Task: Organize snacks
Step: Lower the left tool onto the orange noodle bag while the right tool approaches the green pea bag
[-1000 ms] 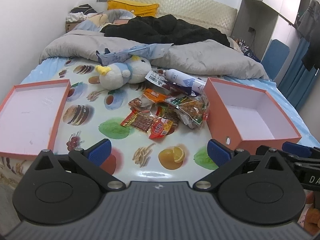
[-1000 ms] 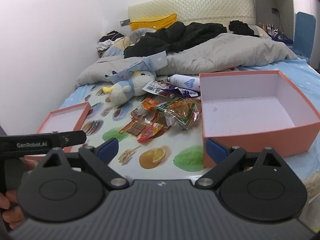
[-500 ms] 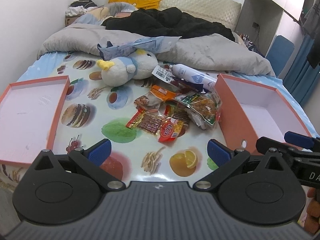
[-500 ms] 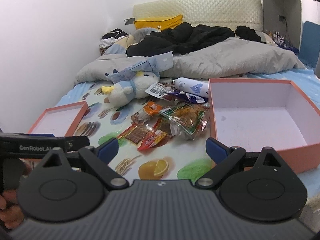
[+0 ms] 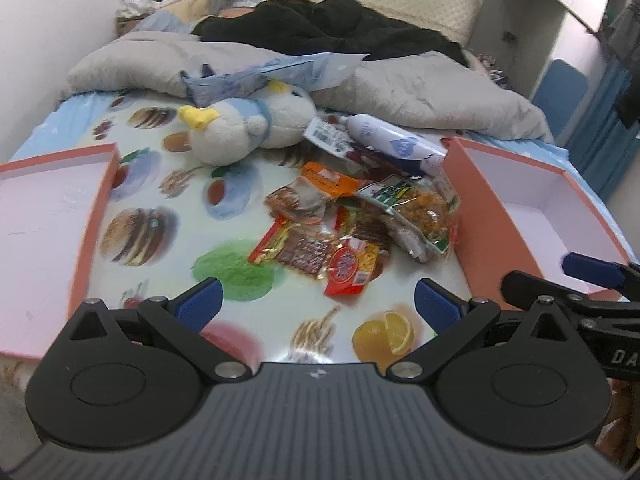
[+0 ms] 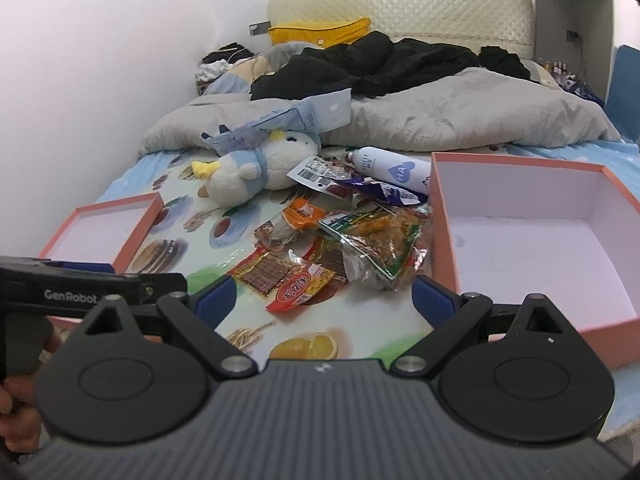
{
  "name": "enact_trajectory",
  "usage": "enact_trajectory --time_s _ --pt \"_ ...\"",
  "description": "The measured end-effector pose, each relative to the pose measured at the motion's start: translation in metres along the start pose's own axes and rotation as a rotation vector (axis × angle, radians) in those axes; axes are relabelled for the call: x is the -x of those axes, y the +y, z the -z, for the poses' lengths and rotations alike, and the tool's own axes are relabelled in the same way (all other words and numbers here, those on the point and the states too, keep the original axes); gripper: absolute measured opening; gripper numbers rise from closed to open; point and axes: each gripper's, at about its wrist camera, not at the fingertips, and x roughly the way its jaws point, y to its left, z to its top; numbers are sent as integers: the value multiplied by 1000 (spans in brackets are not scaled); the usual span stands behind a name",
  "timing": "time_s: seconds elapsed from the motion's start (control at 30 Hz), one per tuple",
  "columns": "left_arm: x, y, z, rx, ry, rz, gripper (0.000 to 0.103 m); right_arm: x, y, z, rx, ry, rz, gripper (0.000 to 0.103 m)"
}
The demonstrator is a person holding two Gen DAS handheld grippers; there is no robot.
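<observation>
Hovering over the bed [image 5: 132,184], the left claw [image 5: 316,300] and right claw [image 6: 322,294] are both spread and hold nothing. Snacks [image 5: 352,228] lie piled between the lid [image 5: 44,216] and the box [image 6: 532,240], touching the box.

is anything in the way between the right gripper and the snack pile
Nothing visible. The right gripper is open with only bare printed sheet between it and the snack pile. The deep box sits right of the pile, touching it; the plush and bottle lie behind.
</observation>
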Motion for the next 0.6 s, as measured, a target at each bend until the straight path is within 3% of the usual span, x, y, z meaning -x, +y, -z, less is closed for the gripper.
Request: enact_trajectory --time_s 0.17,0.6 --pt "-26 12 -3 -13 -11 47 102 -19 6 -1 53 -16 -18 95" --pt "-105 37 -39 -68 3 75 102 -94 3 -12 144 45 52 93"
